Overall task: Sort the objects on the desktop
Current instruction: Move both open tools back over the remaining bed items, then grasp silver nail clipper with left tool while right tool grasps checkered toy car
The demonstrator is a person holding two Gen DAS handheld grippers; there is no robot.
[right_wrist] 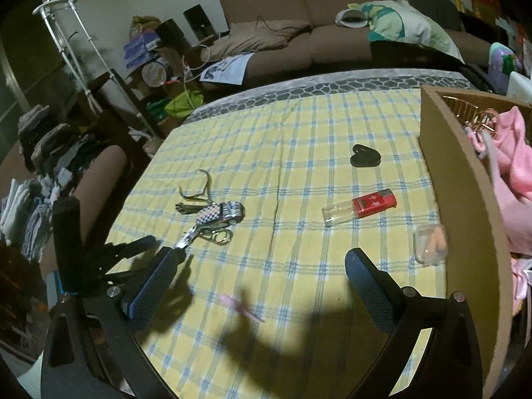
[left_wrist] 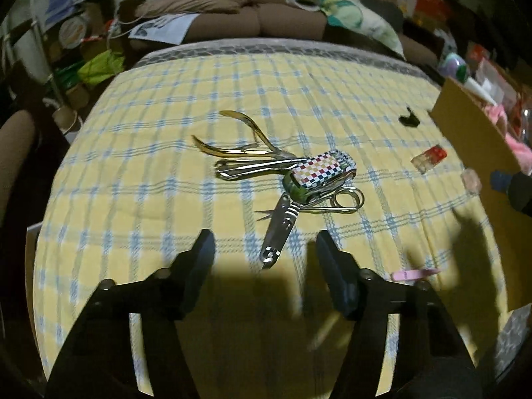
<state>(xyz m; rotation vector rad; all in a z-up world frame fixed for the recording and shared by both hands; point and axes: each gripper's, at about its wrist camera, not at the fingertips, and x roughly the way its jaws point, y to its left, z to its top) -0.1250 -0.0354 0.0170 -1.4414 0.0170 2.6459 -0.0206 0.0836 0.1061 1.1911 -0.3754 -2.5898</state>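
Note:
A pile of grooming tools lies mid-table on the yellow checked cloth [left_wrist: 166, 173]: a checkered nail clipper [left_wrist: 319, 169], a plain steel nail clipper [left_wrist: 279, 229], small scissors [left_wrist: 342, 199] and gold cuticle nippers [left_wrist: 239, 136]. My left gripper [left_wrist: 262, 246] is open and empty, its fingers either side of the steel clipper's near end. My right gripper [right_wrist: 259, 266] is open and empty above the cloth. The pile also shows in the right wrist view [right_wrist: 212, 216]. A red-capped clear tube [right_wrist: 360, 206], a black clip [right_wrist: 365, 157], a small clear case [right_wrist: 430, 244] and a pink strip [right_wrist: 242, 307] lie around it.
A cardboard box [right_wrist: 465, 179] with pink cloth and gold clips inside stands at the table's right edge. A brown sofa [right_wrist: 332, 40] with pillows is behind the table. Cluttered shelves and stacked clothes [right_wrist: 43, 166] are to the left.

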